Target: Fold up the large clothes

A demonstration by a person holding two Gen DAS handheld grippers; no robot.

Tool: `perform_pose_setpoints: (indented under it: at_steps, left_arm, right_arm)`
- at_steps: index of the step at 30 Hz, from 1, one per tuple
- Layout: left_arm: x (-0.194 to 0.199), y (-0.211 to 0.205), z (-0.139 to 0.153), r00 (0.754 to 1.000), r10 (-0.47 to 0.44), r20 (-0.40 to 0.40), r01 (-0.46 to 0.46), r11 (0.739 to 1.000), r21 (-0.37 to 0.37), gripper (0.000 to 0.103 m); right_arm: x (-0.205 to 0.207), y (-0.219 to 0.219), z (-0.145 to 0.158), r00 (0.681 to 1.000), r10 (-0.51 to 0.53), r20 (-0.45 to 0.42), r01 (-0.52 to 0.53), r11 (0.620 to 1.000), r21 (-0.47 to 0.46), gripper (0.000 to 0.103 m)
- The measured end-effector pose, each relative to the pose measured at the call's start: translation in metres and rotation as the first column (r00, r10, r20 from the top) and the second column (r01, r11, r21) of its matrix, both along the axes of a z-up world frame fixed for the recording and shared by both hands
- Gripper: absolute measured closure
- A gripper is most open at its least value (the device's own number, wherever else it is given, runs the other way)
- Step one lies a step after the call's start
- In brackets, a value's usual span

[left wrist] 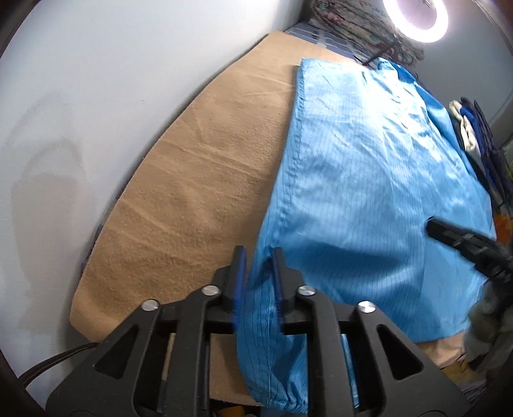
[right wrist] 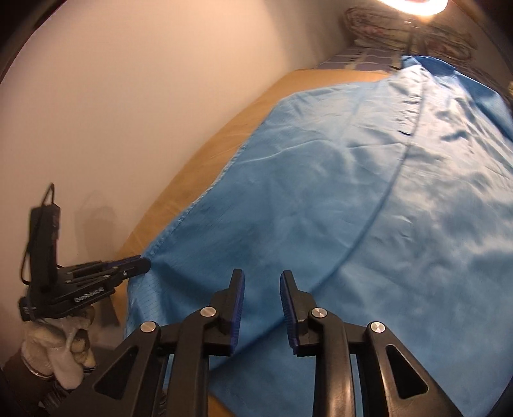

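A large light-blue garment [left wrist: 362,179] with thin dark stripes lies spread on a tan blanket [left wrist: 198,179]; it also fills the right wrist view [right wrist: 336,199]. My left gripper [left wrist: 259,256] is shut on the garment's near left edge, cloth bunched between its fingers and a cuffed end hanging below. In the right wrist view the left gripper [right wrist: 141,264] pinches that same edge. My right gripper [right wrist: 262,282] is open and empty, its fingers just above the cloth near the front edge; it also shows in the left wrist view [left wrist: 433,226].
A white wall [left wrist: 96,112] runs along the left of the bed. A ring light [left wrist: 415,16] glows at the far end above patterned bedding [left wrist: 352,25]. Dark and pale clothes [left wrist: 474,134] are piled at the right. A gloved hand [right wrist: 61,346] holds the left gripper.
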State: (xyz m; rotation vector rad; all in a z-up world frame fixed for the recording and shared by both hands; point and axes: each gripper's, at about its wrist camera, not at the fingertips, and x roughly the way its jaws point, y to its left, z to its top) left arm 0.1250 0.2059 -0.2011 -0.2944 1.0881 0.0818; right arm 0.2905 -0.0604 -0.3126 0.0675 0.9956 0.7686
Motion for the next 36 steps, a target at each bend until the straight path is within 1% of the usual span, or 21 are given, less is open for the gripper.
perform_pose_setpoints:
  at_steps: [1, 2, 4, 7, 8, 10, 11, 12, 14, 15, 18, 19, 21, 23, 25, 26, 28, 31, 33, 36]
  left_arm:
    - [0.001, 0.003, 0.0, 1.0, 0.007, 0.004, -0.007, 0.999, -0.035, 0.076]
    - [0.001, 0.006, 0.001, 1.0, 0.019, 0.005, -0.018, 0.997, -0.069, 0.073]
    - [0.002, 0.012, 0.004, 0.999, 0.038, 0.026, -0.035, 0.993, -0.11, 0.064]
    - [0.01, 0.015, 0.003, 0.999, 0.04, 0.028, -0.036, 0.992, -0.117, 0.063]
    - [0.013, 0.012, 0.0, 1.0, 0.022, 0.017, -0.02, 0.994, -0.11, 0.063]
    - [0.017, 0.005, -0.011, 1.0, -0.003, -0.014, 0.003, 0.999, -0.039, 0.063]
    - [0.019, 0.0, -0.021, 0.999, -0.025, -0.042, 0.025, 1.0, 0.005, 0.063]
    - [0.02, -0.005, -0.029, 0.997, -0.046, -0.067, 0.049, 0.998, 0.033, 0.063]
    - [0.016, -0.006, -0.029, 0.997, -0.058, -0.05, 0.06, 0.997, 0.042, 0.063]
    - [0.015, -0.001, -0.026, 0.997, -0.052, -0.052, 0.052, 0.999, 0.004, 0.063]
    - [0.005, 0.017, -0.018, 0.998, -0.015, -0.059, 0.009, 0.993, -0.115, 0.063]
    - [0.002, 0.02, -0.015, 0.998, -0.01, -0.055, 0.002, 0.991, -0.131, 0.063]
    - [-0.005, 0.021, -0.006, 0.999, -0.014, -0.036, 0.01, 0.992, -0.126, 0.063]
    - [-0.005, 0.018, 0.0, 0.999, -0.033, -0.007, 0.032, 0.993, -0.113, 0.063]
    - [0.0, 0.016, -0.002, 0.999, -0.037, -0.001, 0.037, 0.992, -0.119, 0.063]
    - [0.005, 0.017, -0.005, 1.0, -0.03, -0.007, 0.029, 0.99, -0.14, 0.063]
    - [0.017, 0.019, -0.016, 0.999, -0.012, -0.03, 0.007, 0.985, -0.171, 0.057]
    - [0.032, 0.02, -0.031, 0.997, -0.009, -0.072, -0.006, 0.978, -0.21, 0.057]
    - [0.037, 0.024, -0.034, 0.998, 0.008, -0.07, -0.025, 0.971, -0.238, 0.057]
    - [0.043, 0.031, -0.038, 0.997, 0.036, -0.066, -0.056, 0.946, -0.32, 0.057]
  right_arm:
    - [0.001, 0.006, -0.004, 1.0, 0.006, -0.002, -0.006, 1.0, -0.007, 0.078]
    - [0.004, 0.014, -0.009, 1.0, 0.007, -0.002, -0.007, 1.0, -0.02, 0.078]
    - [0.002, 0.023, -0.01, 1.0, -0.005, 0.013, 0.006, 1.0, -0.027, 0.078]
    - [0.011, 0.039, -0.009, 0.998, -0.012, 0.063, 0.014, 0.999, -0.032, 0.078]
    - [0.014, 0.045, -0.009, 0.996, -0.011, 0.086, 0.015, 0.999, -0.048, 0.078]
    - [0.019, 0.056, -0.013, 0.995, 0.004, 0.1, 0.004, 0.997, -0.083, 0.078]
    - [0.021, 0.061, -0.018, 0.995, 0.014, 0.1, -0.003, 0.994, -0.107, 0.077]
    - [0.021, 0.065, -0.022, 0.994, 0.028, 0.105, -0.015, 0.992, -0.124, 0.077]
    - [0.022, 0.071, -0.029, 0.992, 0.048, 0.114, -0.029, 0.986, -0.166, 0.077]
    - [0.023, 0.074, -0.032, 0.992, 0.054, 0.113, -0.033, 0.982, -0.185, 0.077]
    - [0.024, 0.074, -0.03, 0.993, 0.059, 0.107, -0.038, 0.981, -0.188, 0.077]
    - [0.025, 0.073, -0.029, 0.993, 0.062, 0.101, -0.042, 0.982, -0.185, 0.077]
    - [0.026, 0.068, -0.024, 0.995, 0.056, 0.087, -0.041, 0.985, -0.167, 0.077]
    - [0.024, 0.06, -0.015, 0.996, 0.046, 0.08, -0.036, 0.992, -0.118, 0.076]
    - [0.019, 0.052, -0.007, 0.996, 0.047, 0.073, -0.041, 0.996, -0.079, 0.075]
    - [0.015, 0.049, -0.003, 0.996, 0.054, 0.069, -0.05, 0.997, -0.063, 0.075]
    - [0.012, 0.046, -0.002, 0.996, 0.061, 0.072, -0.056, 0.996, -0.067, 0.075]
    - [0.016, 0.045, -0.009, 0.996, 0.047, 0.072, -0.039, 0.994, -0.099, 0.075]
    - [0.024, 0.042, -0.017, 0.999, 0.019, 0.051, -0.013, 0.995, -0.104, 0.075]
    - [0.028, 0.042, -0.027, 0.999, 0.008, 0.044, -0.003, 0.994, -0.113, 0.075]
